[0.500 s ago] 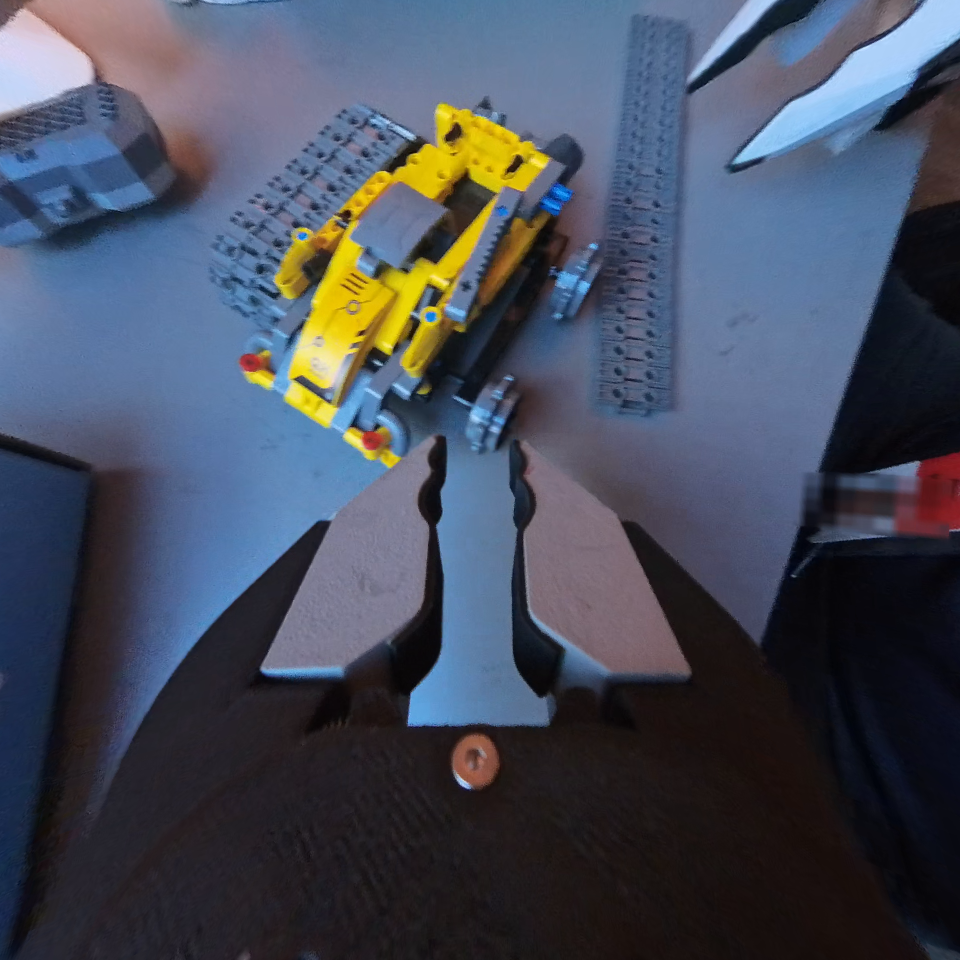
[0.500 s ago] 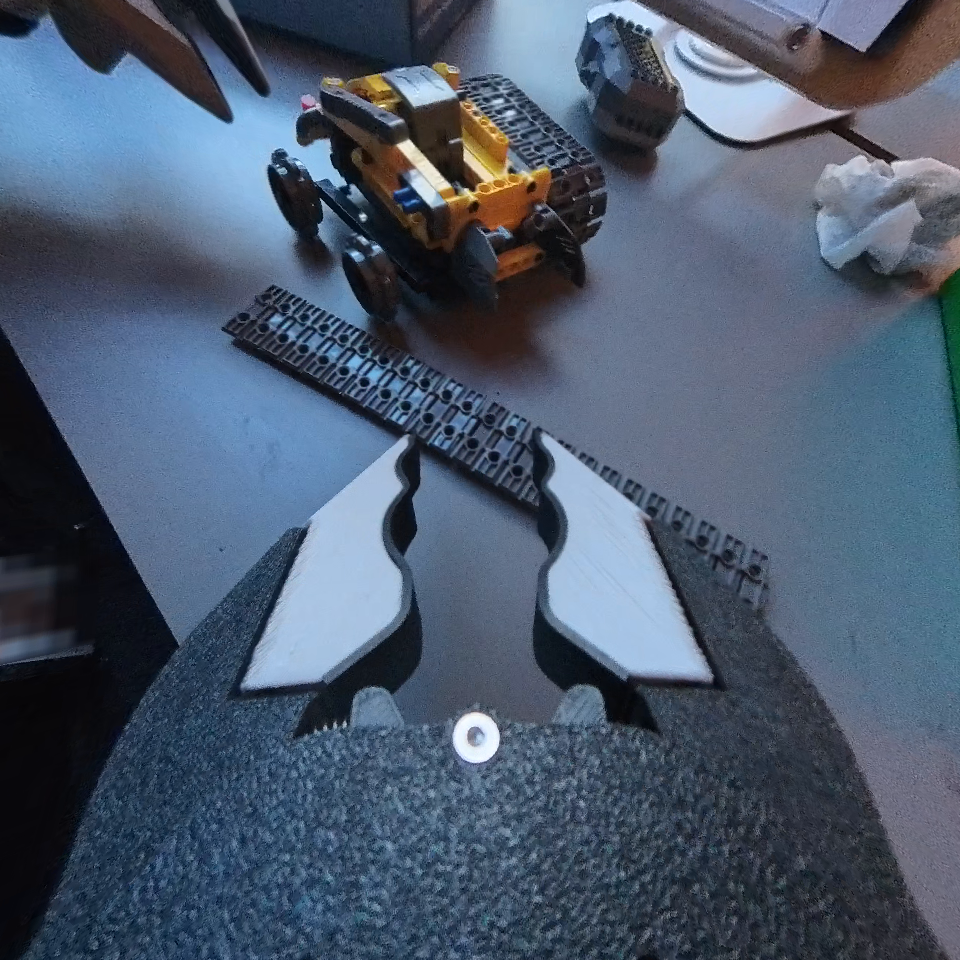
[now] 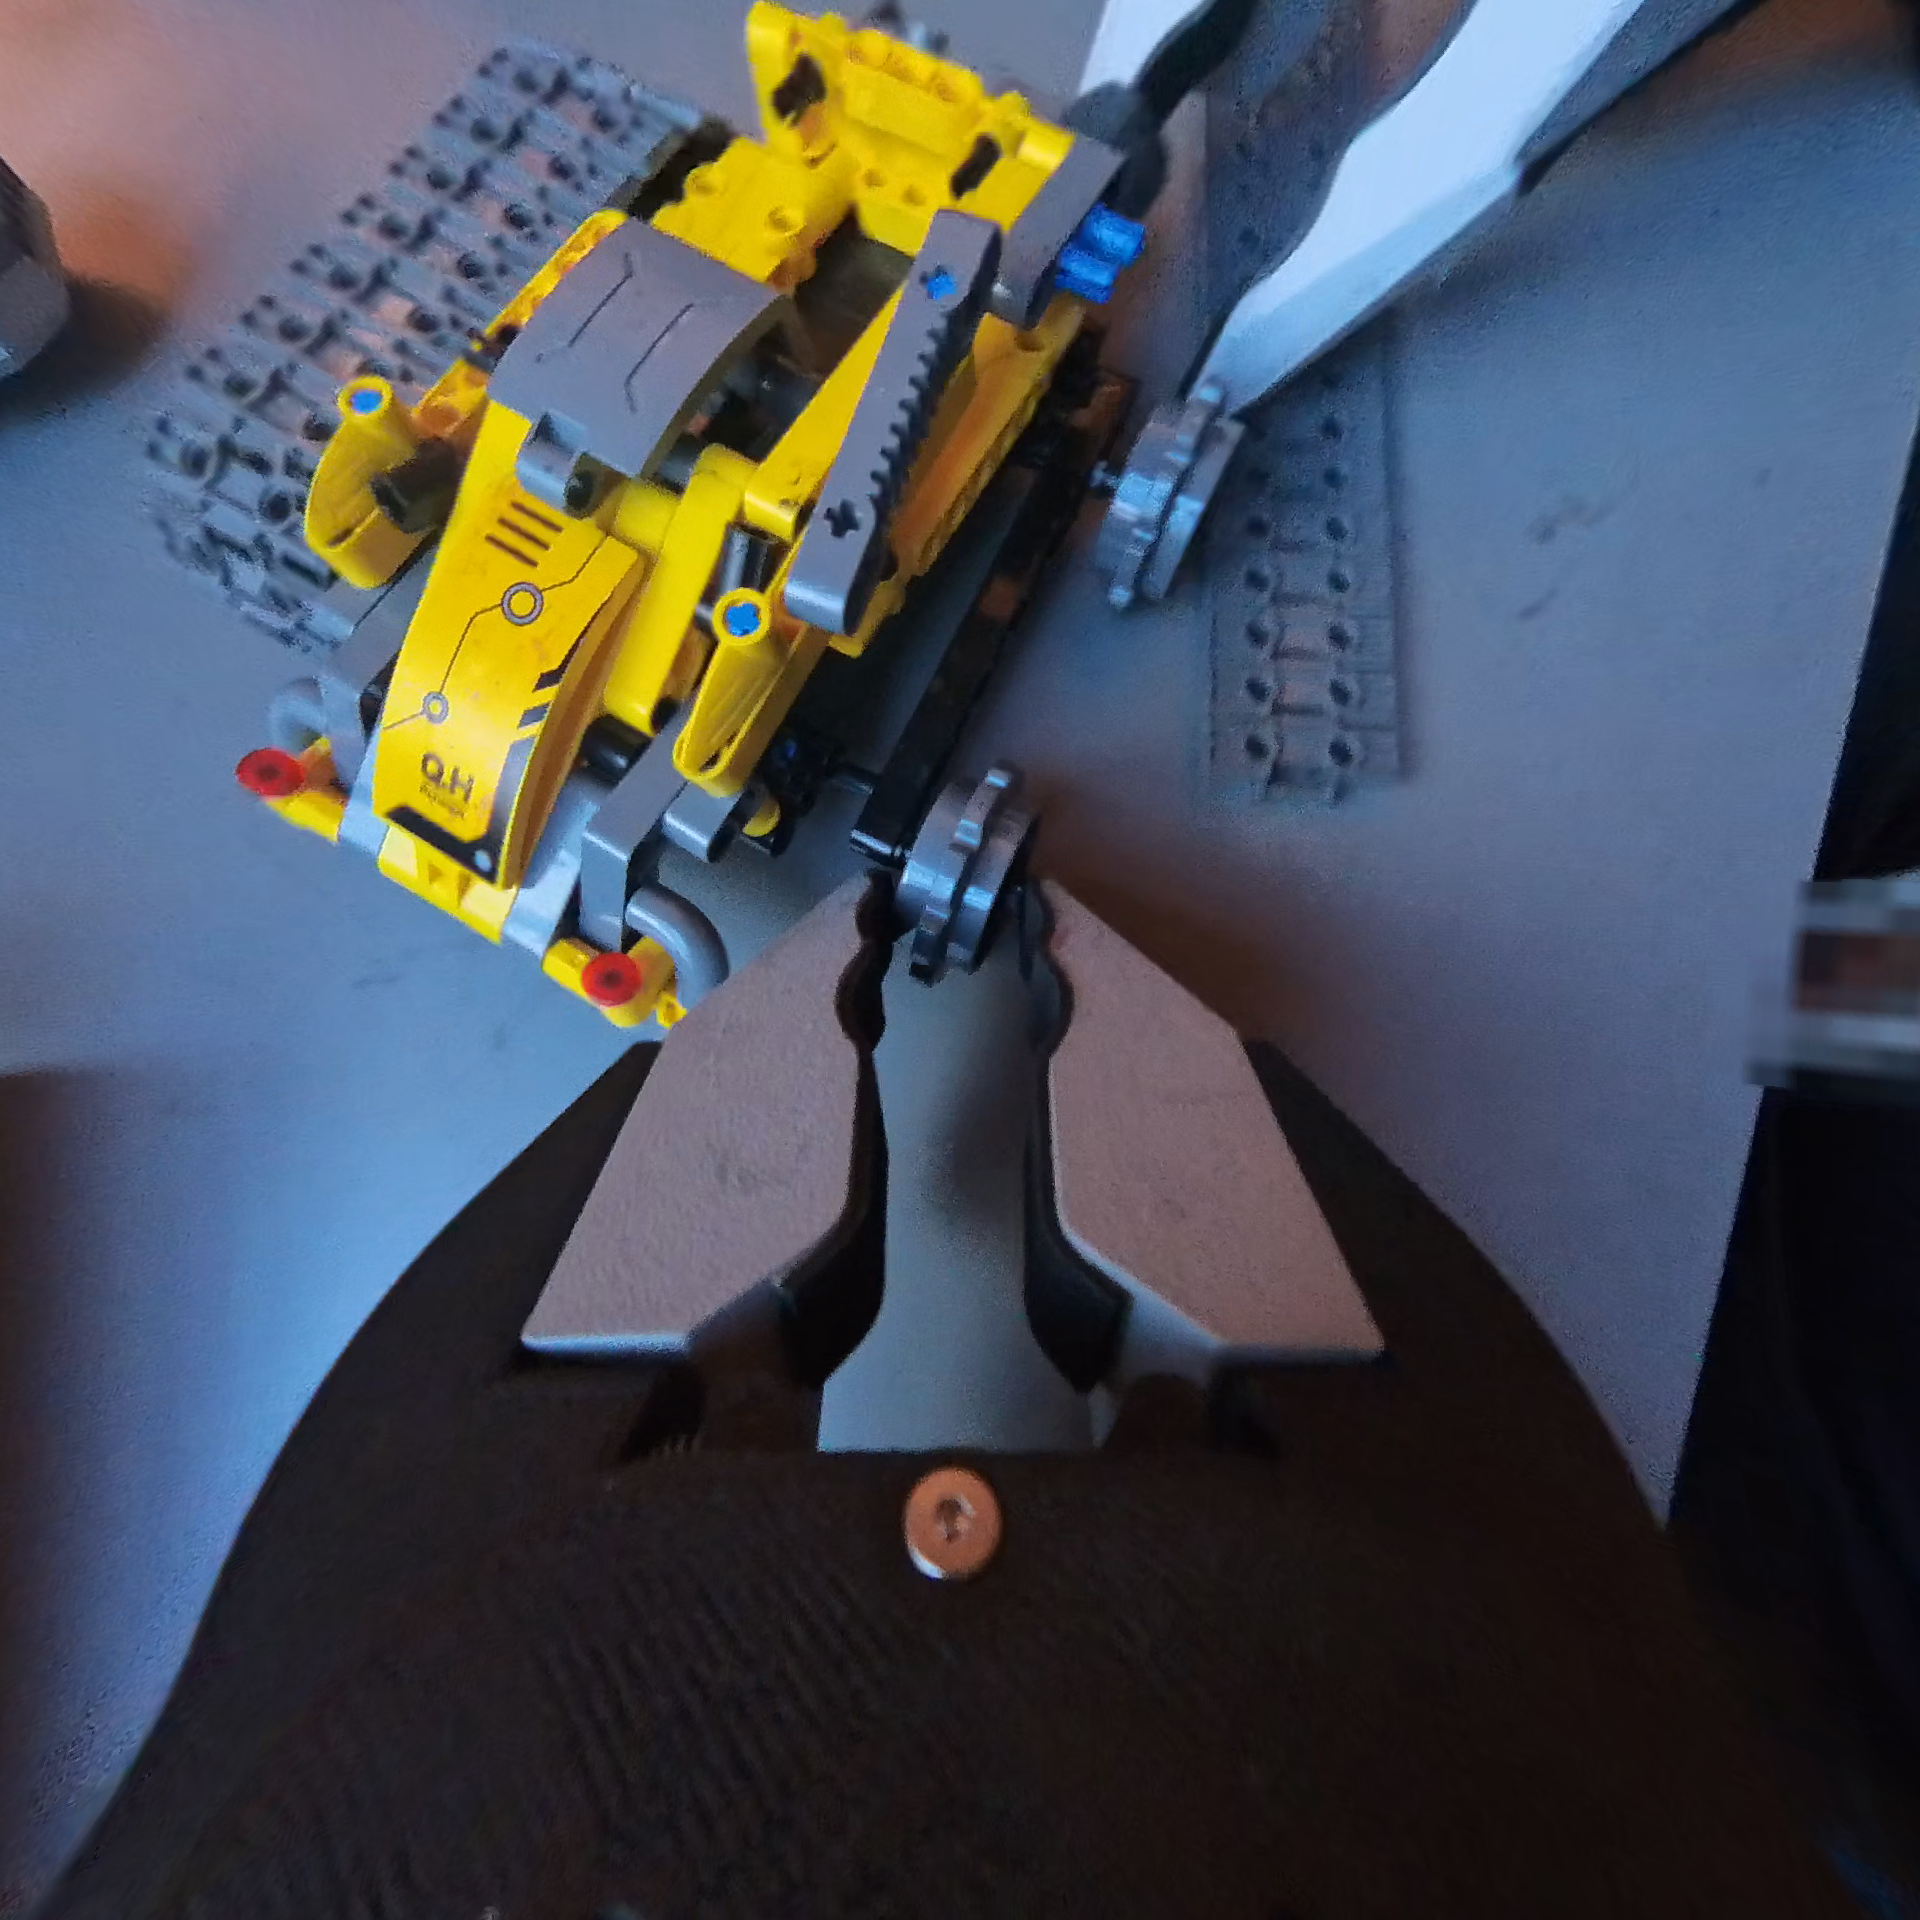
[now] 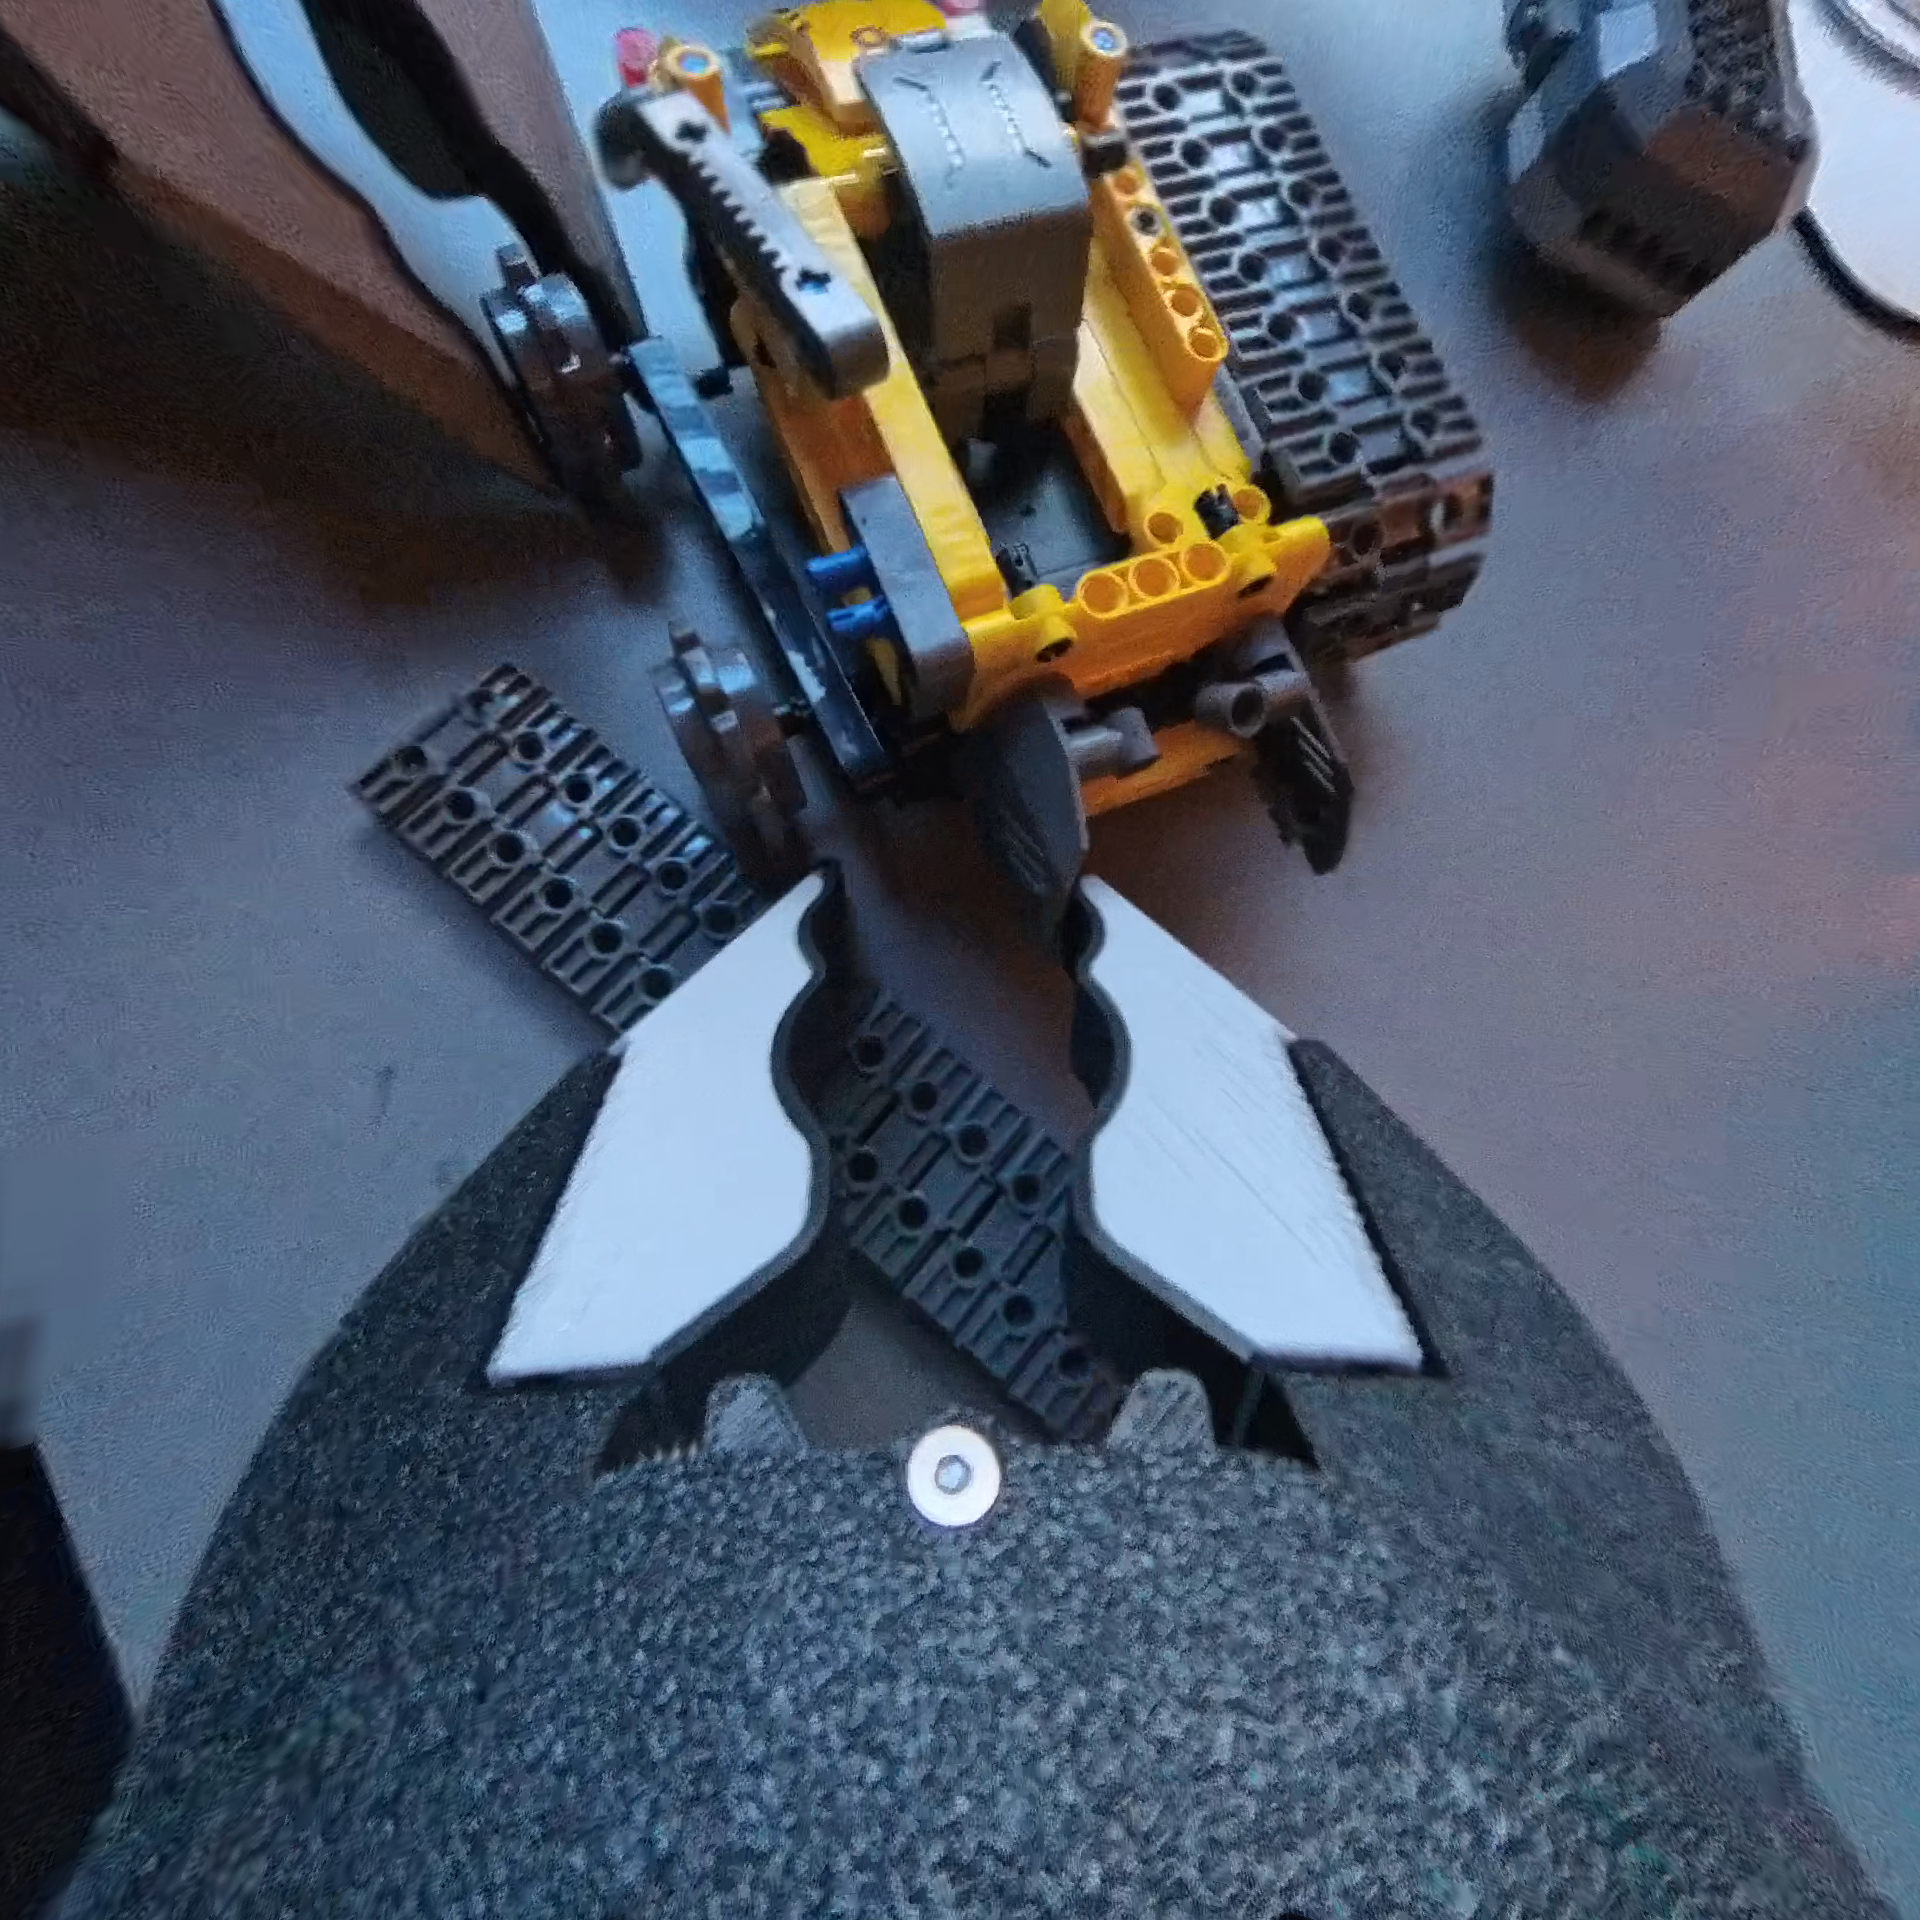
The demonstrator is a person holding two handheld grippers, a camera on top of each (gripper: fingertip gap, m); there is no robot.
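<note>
Straddling the grey toothed sprocket wheel [image 3: 961, 868] of the yellow brick-built tracked vehicle [image 3: 665, 499], the left gripper [image 3: 956, 925] is spread, gripping nothing. The right gripper [image 4: 951, 914], likewise spread, hovers over the loose dark linked plastic track strip [image 4: 935, 1153], vehicle just ahead. Both look light and rigid yet snap-apart, so the wheel's rim seems the firmest hold.

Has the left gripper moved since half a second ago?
Yes. The left gripper has closed in on the vehicle; its tips now flank the front sprocket.

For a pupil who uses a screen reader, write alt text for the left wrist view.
The left gripper, open, has its fingertips either side of a grey toothed wheel on a yellow toy tracked vehicle standing on a grey table. The right gripper reaches towards a second wheel, above a loose grey track strip.
</note>
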